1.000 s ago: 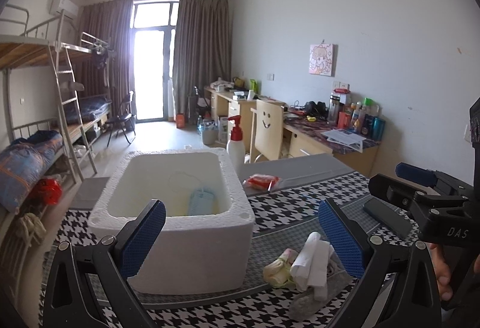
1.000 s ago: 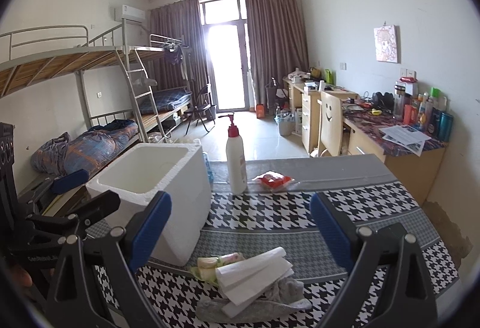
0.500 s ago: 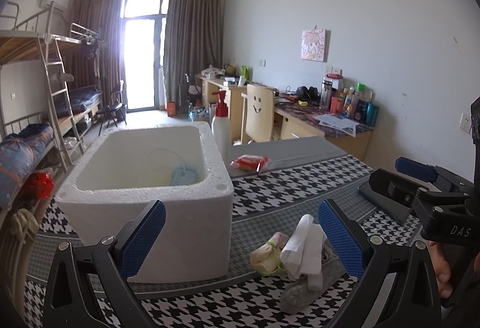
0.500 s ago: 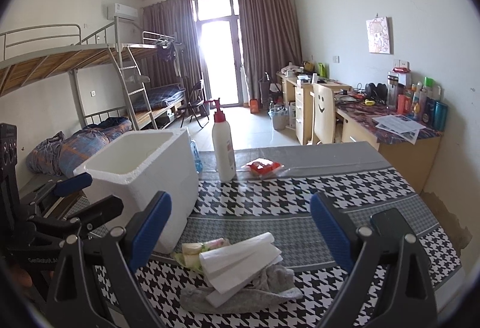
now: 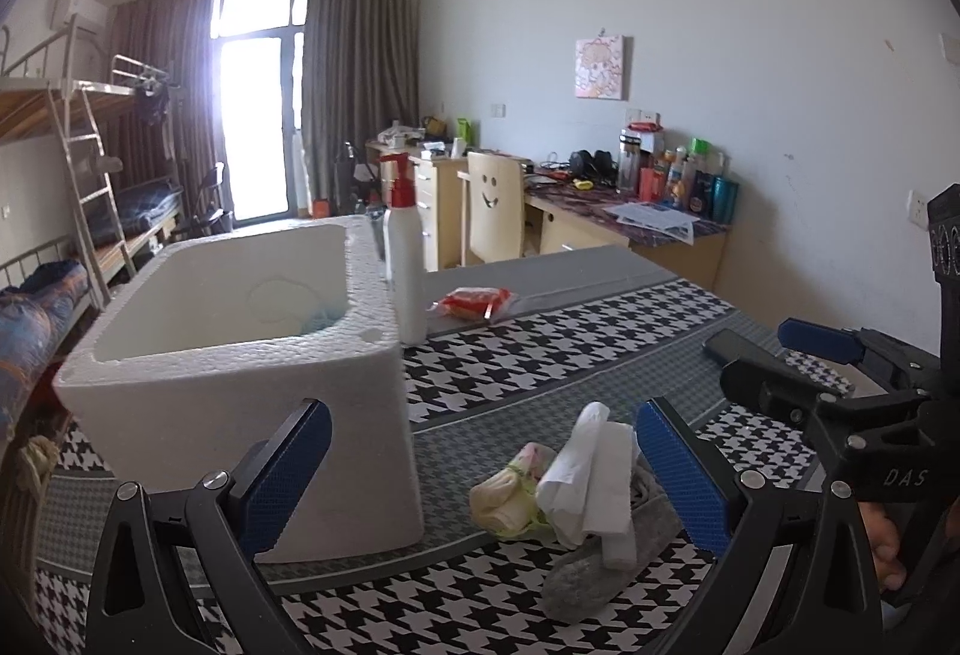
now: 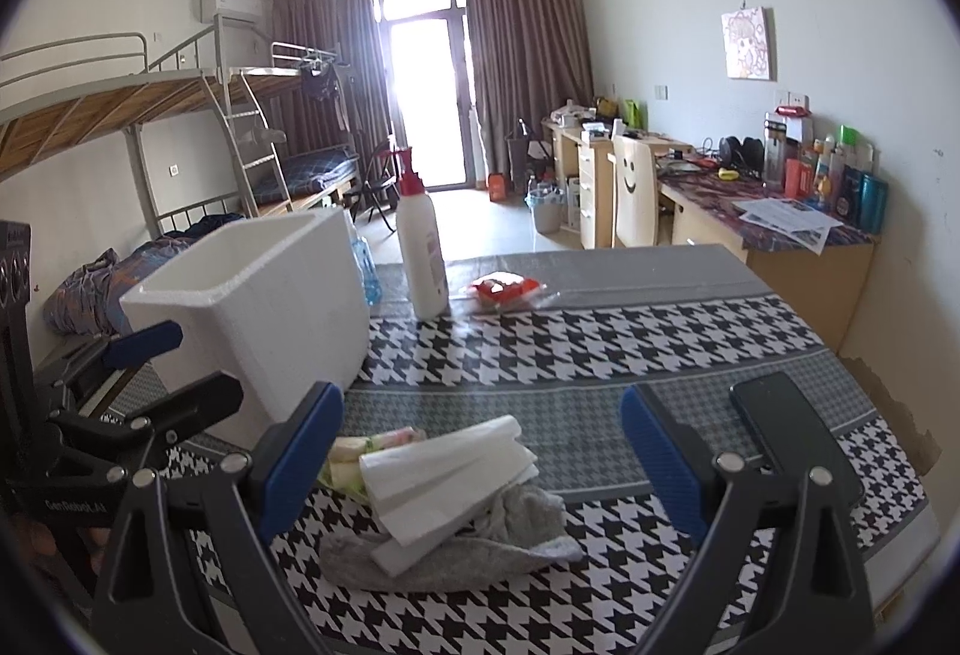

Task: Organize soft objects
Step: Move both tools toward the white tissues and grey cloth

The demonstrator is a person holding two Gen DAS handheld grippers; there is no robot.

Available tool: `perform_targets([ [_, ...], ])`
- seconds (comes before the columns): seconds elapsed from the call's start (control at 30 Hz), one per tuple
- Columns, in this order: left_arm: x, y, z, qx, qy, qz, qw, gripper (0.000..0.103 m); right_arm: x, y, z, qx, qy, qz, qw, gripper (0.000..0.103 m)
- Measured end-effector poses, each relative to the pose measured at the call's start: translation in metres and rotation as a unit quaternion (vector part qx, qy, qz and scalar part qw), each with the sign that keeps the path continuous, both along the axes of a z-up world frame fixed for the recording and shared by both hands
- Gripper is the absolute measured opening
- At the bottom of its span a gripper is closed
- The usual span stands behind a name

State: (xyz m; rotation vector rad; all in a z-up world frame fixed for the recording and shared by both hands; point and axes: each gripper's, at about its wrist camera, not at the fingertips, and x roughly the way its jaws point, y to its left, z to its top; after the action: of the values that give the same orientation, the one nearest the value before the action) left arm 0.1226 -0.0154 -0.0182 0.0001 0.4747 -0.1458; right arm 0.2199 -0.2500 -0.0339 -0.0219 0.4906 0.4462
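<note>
A pile of soft things lies on the houndstooth tablecloth: a folded white cloth on a grey sock, with a pale yellow-green rolled sock beside it. The pile also shows in the left wrist view: white cloth, grey sock, yellow-green sock. A white foam box stands left of the pile, with a pale blue item inside. My left gripper is open and empty, in front of the box and pile. My right gripper is open and empty, just before the pile.
A white pump bottle with a red top and a red snack packet stand behind the box. A black phone lies at the right on the table. The table's right edge is close by. Desks, a chair and bunk beds stand beyond.
Both grippers have moved forward and lower toward the pile, which now looks larger. The left view has swung right, away from the box opening. Both stay open.
</note>
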Motion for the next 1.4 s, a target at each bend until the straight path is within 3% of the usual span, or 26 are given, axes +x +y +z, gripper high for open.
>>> perform_targets([
  [0.87, 0.021, -0.035, -0.031, 0.023, 0.049, -0.055, 0.9971, 0.101, -0.001, -0.026, -0.035, -0.029, 0.033, -0.011, 0.999, 0.096],
  [1.23, 0.042, -0.049, -0.053, 0.033, 0.095, -0.075, 0.9921, 0.079, 0.001, -0.037, -0.05, -0.023, 0.054, -0.011, 0.998, 0.096],
  [1.37, 0.049, -0.055, -0.061, 0.042, 0.112, -0.08, 0.9896, 0.076, 0.005, -0.038, -0.055, -0.02, 0.063, -0.01, 0.998, 0.096],
  [1.4, 0.051, -0.057, -0.063, 0.043, 0.116, -0.084, 0.9888, 0.071, 0.004, -0.038, -0.057, -0.021, 0.064, -0.009, 0.998, 0.096],
])
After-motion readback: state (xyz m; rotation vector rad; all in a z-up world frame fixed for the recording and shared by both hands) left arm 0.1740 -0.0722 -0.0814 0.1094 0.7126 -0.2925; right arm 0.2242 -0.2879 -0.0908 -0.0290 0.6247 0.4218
